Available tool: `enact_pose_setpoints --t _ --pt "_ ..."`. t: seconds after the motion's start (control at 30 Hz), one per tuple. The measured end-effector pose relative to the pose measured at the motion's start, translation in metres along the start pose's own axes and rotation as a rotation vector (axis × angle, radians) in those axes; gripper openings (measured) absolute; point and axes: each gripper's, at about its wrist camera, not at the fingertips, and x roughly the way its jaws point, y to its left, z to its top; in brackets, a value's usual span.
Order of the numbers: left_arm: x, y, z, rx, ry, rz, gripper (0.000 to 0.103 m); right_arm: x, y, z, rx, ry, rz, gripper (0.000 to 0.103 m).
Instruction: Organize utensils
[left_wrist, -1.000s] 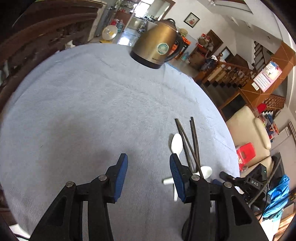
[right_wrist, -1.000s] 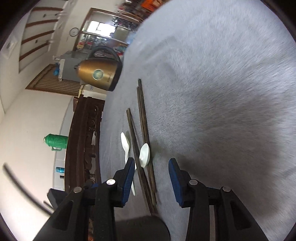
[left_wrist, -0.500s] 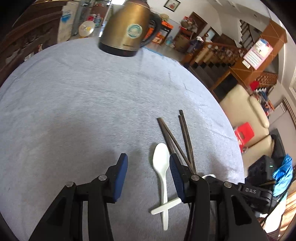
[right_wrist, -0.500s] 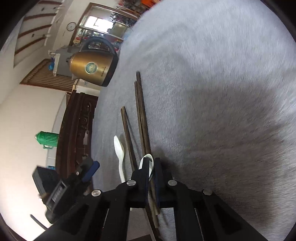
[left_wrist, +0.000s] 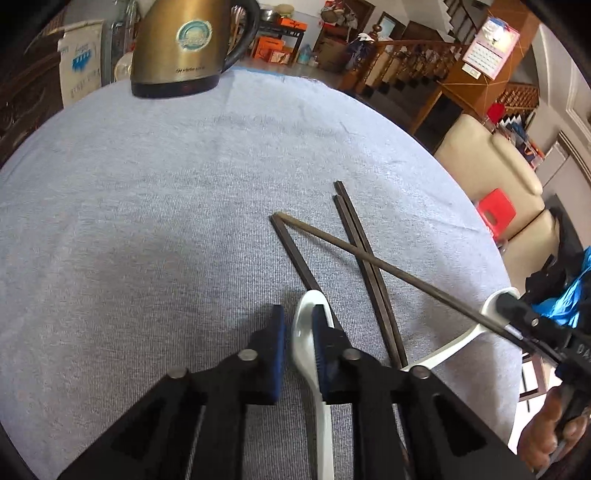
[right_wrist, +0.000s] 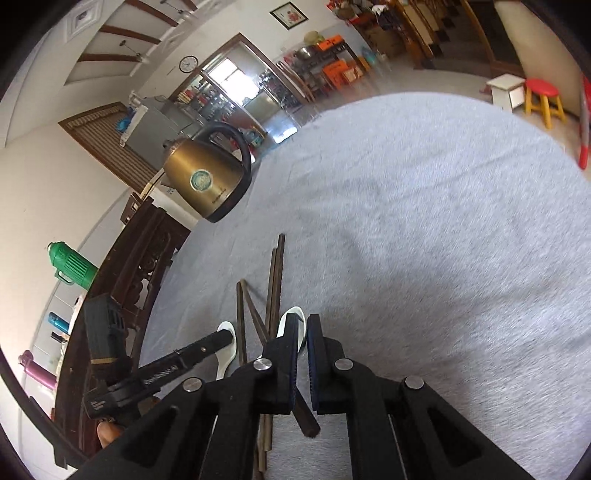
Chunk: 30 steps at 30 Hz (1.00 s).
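Observation:
Two white spoons and several dark chopsticks lie on the grey-blue tablecloth. In the left wrist view my left gripper has nearly closed around the bowl of one white spoon. In the right wrist view my right gripper is shut on the second white spoon, and one dark chopstick is caught with it and tilted up. The same raised chopstick crosses the lying pair in the left wrist view. The right gripper shows there at the right edge.
A brass-coloured electric kettle stands at the far edge of the round table; it also shows in the right wrist view. A dark wooden chair back borders the table on the left. A cream sofa stands beyond the right edge.
My left gripper moved forward and closed in on the near spoon. My right gripper, shut on the other spoon, has lifted it, and one chopstick has swung up across the pair.

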Motion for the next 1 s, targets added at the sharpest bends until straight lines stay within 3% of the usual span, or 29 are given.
enact_pose_setpoints --t 0.17,0.33,0.4,0.47,0.53,0.57,0.6,0.63,0.8,0.87,0.9,0.97,1.0 --pt "-0.012 0.0 -0.001 0.008 -0.038 0.024 0.005 -0.019 0.018 -0.001 -0.151 -0.074 -0.055 0.006" --pt "-0.03 -0.001 -0.002 0.02 -0.088 0.035 0.004 -0.043 0.024 0.003 -0.202 -0.162 -0.091 0.005" --pt "-0.03 -0.004 -0.002 0.034 -0.077 0.059 0.004 -0.05 0.023 0.005 -0.2 -0.176 -0.086 0.005" --pt "-0.026 0.001 0.001 0.008 -0.036 0.038 0.004 -0.054 0.022 0.007 -0.195 -0.18 -0.087 0.005" --pt "-0.023 0.002 0.002 -0.012 -0.02 0.022 0.007 -0.055 0.02 0.007 -0.185 -0.17 -0.081 0.005" --pt "-0.02 0.002 0.002 -0.012 -0.017 0.02 0.016 -0.054 0.018 0.008 -0.178 -0.166 -0.079 0.005" --pt "-0.018 0.002 0.001 -0.006 -0.008 0.02 0.032 -0.054 0.016 0.008 -0.17 -0.162 -0.076 0.005" --pt "-0.015 0.0 0.001 0.003 0.0 0.023 0.039 -0.053 0.014 0.008 -0.163 -0.155 -0.075 0.005" --pt "-0.001 -0.008 0.0 0.062 0.0 0.023 0.042 -0.047 0.009 0.009 -0.147 -0.137 -0.073 0.005" --pt "0.002 -0.009 0.001 0.077 -0.001 0.022 0.028 -0.045 0.009 0.009 -0.15 -0.133 -0.072 0.005" --pt "0.002 -0.008 0.001 0.077 -0.002 0.019 0.027 -0.045 0.01 0.009 -0.152 -0.133 -0.072 0.005" --pt "0.002 -0.008 0.002 0.079 -0.011 0.034 0.003 -0.045 0.011 0.009 -0.152 -0.133 -0.071 0.005" --pt "0.001 -0.008 0.002 0.078 -0.011 0.037 0.003 -0.046 0.01 0.009 -0.151 -0.133 -0.07 0.005"
